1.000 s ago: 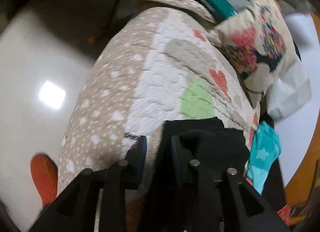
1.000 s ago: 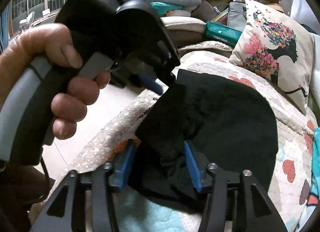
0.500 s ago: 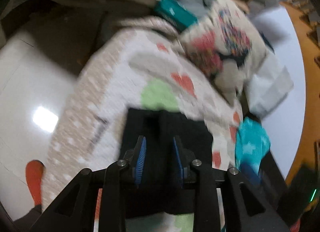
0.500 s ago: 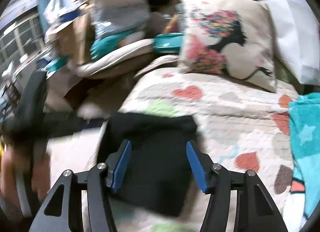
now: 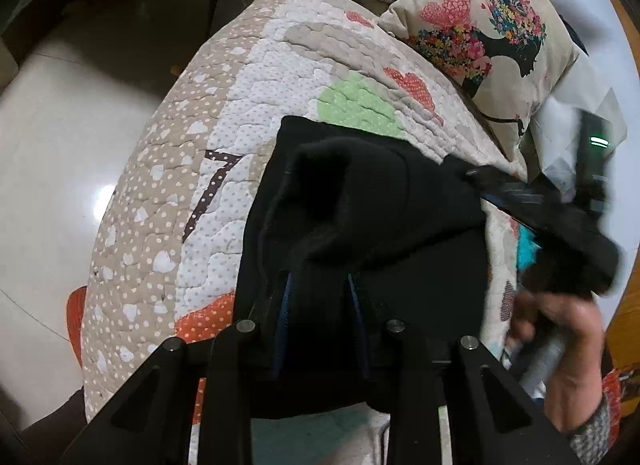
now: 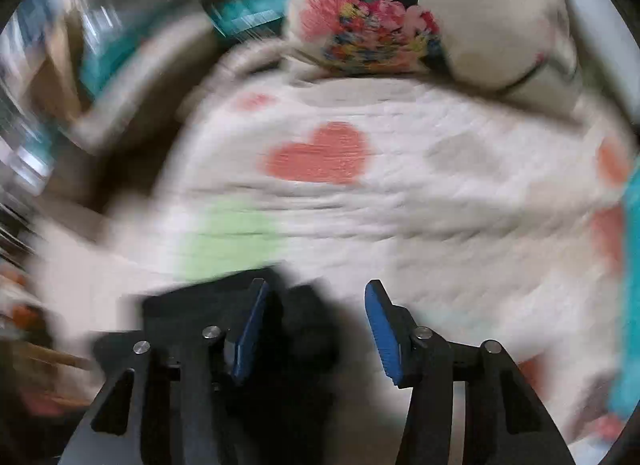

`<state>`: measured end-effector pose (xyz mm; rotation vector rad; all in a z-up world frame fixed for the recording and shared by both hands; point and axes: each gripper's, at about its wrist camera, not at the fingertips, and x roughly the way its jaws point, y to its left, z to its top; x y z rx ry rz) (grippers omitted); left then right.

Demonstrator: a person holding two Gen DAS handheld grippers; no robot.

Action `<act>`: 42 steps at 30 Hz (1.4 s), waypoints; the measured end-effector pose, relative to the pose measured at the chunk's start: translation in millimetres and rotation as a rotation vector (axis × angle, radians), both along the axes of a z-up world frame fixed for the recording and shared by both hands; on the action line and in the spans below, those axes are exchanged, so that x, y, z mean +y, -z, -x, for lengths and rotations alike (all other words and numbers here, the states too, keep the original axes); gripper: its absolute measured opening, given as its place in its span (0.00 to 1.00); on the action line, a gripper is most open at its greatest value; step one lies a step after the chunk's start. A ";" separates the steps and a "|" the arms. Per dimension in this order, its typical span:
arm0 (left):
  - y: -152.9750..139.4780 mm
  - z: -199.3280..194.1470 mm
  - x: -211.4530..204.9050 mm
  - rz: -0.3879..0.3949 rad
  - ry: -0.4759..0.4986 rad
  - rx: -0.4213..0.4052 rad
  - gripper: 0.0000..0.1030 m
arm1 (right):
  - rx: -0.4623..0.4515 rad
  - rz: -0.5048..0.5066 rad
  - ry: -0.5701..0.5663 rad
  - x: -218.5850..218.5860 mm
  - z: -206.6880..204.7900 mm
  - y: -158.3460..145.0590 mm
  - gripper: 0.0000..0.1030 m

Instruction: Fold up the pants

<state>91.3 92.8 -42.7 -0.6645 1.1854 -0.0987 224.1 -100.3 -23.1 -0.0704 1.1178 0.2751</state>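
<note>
The left gripper (image 5: pixel 318 297) is clamped on a bunched fold of the black pants (image 5: pixel 372 201), which lie in thick folded layers on the heart-patterned quilt (image 5: pixel 256 105), near the floral pillow (image 5: pixel 484 29). The right gripper (image 6: pixel 316 329), fingers spread, hangs over their blurred edge. Half a second earlier the pants lay flatter; the right hand (image 5: pixel 568 349) has since entered the left view.

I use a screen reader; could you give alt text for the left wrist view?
The left gripper is shut on black pants bunched over a heart-patterned quilt. A floral pillow lies behind, and the right gripper reaches in, blurred.
</note>
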 end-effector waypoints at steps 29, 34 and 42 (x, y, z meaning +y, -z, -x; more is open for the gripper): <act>-3.3 -42.3 51.9 0.051 -0.222 -0.080 0.54 | -0.042 -0.258 -0.004 -46.3 160.6 -1.2 0.30; -13.2 -12.7 72.7 0.133 -0.259 -0.107 0.57 | -0.109 -0.287 0.001 -62.5 161.6 -17.3 0.49; -24.0 0.1 34.8 0.132 -0.122 -0.118 0.65 | -0.113 -0.332 0.065 -81.2 144.4 -18.2 0.59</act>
